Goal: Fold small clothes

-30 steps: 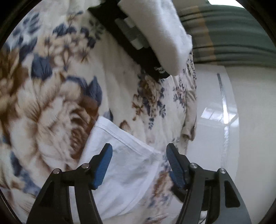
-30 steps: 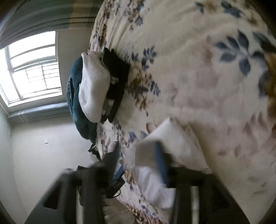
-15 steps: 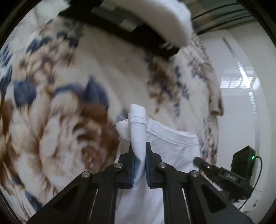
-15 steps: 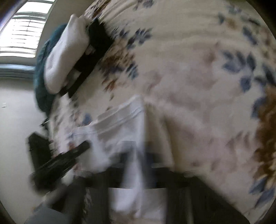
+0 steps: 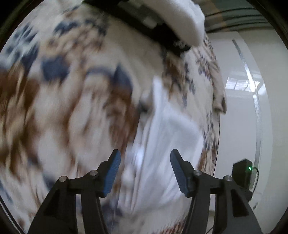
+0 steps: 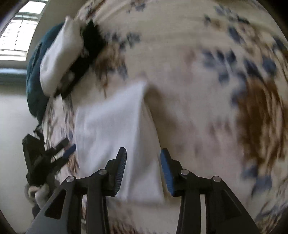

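Note:
A small white garment point(image 5: 167, 136) lies folded on the floral bedspread point(image 5: 68, 111), near the bed's edge; it also shows in the right wrist view point(image 6: 115, 126). My left gripper point(image 5: 144, 172) is open and empty, just above the garment's near part. My right gripper point(image 6: 143, 172) is open and empty, with the garment's near right edge between its jaws but not gripped. The left gripper shows at the left of the right wrist view point(image 6: 59, 153). Both views are blurred by motion.
A stack of folded clothes, white point(image 5: 180, 16) over black point(image 5: 158, 36), lies at the far end of the bed; it also shows in the right wrist view point(image 6: 59, 59) beside a teal item point(image 6: 34, 75). The shiny floor point(image 5: 252, 108) lies past the bed's edge.
Both grippers were shut on the white garment half a second ago. Both have now opened and let it go, and it lies on the bedspread.

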`<state>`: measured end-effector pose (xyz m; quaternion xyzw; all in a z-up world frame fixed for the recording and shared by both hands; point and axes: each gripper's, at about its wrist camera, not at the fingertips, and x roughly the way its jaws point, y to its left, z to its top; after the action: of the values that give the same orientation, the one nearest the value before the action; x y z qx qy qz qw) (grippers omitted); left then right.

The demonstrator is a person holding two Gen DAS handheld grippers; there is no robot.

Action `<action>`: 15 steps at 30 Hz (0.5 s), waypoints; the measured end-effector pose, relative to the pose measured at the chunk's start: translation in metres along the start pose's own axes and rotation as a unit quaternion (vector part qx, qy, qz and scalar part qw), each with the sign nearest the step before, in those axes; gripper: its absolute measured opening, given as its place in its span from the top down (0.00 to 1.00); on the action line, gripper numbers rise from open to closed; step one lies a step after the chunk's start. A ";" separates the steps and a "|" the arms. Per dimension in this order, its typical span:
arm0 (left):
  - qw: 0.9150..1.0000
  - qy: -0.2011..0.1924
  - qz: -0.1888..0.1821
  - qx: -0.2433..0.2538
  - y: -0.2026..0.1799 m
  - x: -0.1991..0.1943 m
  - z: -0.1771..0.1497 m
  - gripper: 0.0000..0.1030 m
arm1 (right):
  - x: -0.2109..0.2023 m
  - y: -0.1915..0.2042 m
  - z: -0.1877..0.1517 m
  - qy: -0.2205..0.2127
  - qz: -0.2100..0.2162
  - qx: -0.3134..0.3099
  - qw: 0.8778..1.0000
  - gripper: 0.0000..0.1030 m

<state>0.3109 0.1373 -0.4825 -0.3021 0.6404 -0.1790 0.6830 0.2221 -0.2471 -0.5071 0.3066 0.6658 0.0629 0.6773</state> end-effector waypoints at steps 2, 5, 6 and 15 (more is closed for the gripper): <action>1.000 0.011 -0.005 0.001 0.002 0.004 -0.027 0.47 | 0.011 -0.009 -0.020 0.025 -0.013 0.005 1.000 0.60; 1.000 0.017 -0.003 0.013 -0.001 0.015 -0.049 0.50 | 0.028 -0.018 -0.039 0.039 -0.016 0.025 0.999 0.64; 1.000 0.015 0.002 0.016 -0.002 0.019 -0.053 0.68 | 0.032 -0.019 -0.043 0.039 -0.009 0.030 0.999 0.79; 1.000 0.005 0.007 0.023 0.000 0.007 -0.056 0.90 | 0.010 -0.011 -0.057 0.001 -0.048 0.026 0.999 0.96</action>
<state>0.2573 0.1221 -0.4878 -0.2811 0.6412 -0.1908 0.6881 0.1657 -0.2322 -0.5173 0.2922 0.6820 0.0133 0.6703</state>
